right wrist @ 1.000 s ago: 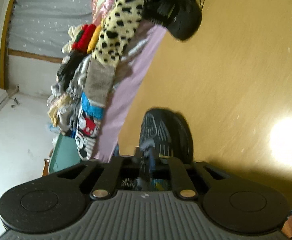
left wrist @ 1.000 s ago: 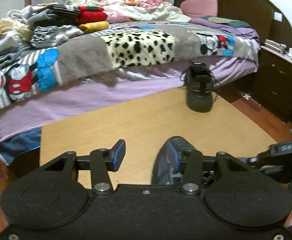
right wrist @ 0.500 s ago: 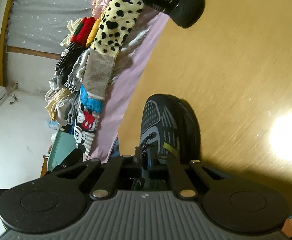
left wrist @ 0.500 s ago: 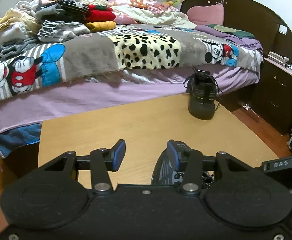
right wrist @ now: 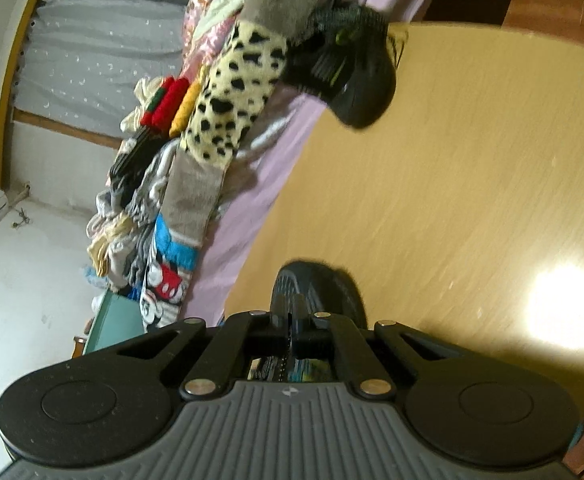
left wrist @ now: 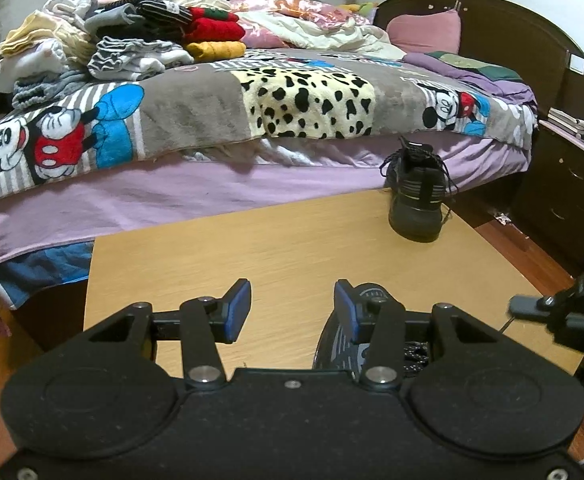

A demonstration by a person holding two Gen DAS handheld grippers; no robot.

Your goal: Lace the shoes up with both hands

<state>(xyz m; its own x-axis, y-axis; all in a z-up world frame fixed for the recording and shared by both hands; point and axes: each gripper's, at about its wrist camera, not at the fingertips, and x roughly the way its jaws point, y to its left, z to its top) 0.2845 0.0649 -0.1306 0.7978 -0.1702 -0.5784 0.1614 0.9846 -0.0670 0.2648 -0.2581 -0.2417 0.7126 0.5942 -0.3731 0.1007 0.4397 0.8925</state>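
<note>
A black sneaker (left wrist: 374, 293) lies close under my grippers on the wooden table (left wrist: 211, 260), toe pointing away, its black laces (left wrist: 416, 354) loose behind my right-hand finger. In the left wrist view my left gripper (left wrist: 292, 310) is open and holds nothing, just left of that shoe. My right gripper (right wrist: 292, 316) is shut over the same sneaker (right wrist: 316, 284), with a thin black lace (right wrist: 289, 354) pinched between its fingers. Part of the right gripper's body (left wrist: 564, 308) shows at the right edge. The second black sneaker (left wrist: 416, 204) stands at the table's far edge, and the right wrist view shows this sneaker (right wrist: 356, 80) too.
A bed (left wrist: 211, 184) with a patterned blanket and piles of folded clothes (left wrist: 131, 44) runs along the table's far side. A dark headboard and bedside cabinet (left wrist: 564, 200) stand at the right. Wooden floor (left wrist: 532, 252) lies past the table's right edge.
My right gripper has drawn back along the near sneaker with the lace, so less of the shoe shows in front of it. The left gripper has stayed open and lifted slightly.
</note>
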